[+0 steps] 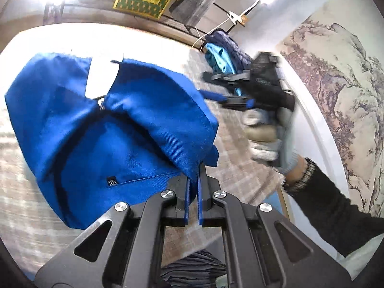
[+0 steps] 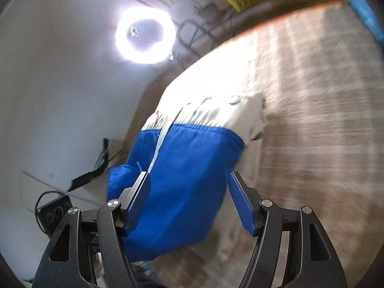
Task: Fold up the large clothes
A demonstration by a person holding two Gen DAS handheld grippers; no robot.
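Observation:
A large blue garment (image 1: pixel 96 129) with a white panel and a small XXXL label lies partly folded on the plaid-covered surface (image 1: pixel 240 148). My left gripper (image 1: pixel 194 168) is shut on its blue edge at the near right. My right gripper (image 1: pixel 216 88), held in a gloved hand, is off to the right of the garment with its fingers apart. In the right wrist view the blue and white garment (image 2: pixel 187 168) lies ahead of my open right gripper (image 2: pixel 189 180), and the fabric sits between the spread fingers without being pinched.
A pile of dark blue and teal clothes (image 1: pixel 223 52) lies at the far end of the surface. A wall hanging with a landscape painting (image 1: pixel 336 84) is on the right. A ring light (image 2: pixel 145 36) and a small black device (image 2: pixel 55 213) stand at the left.

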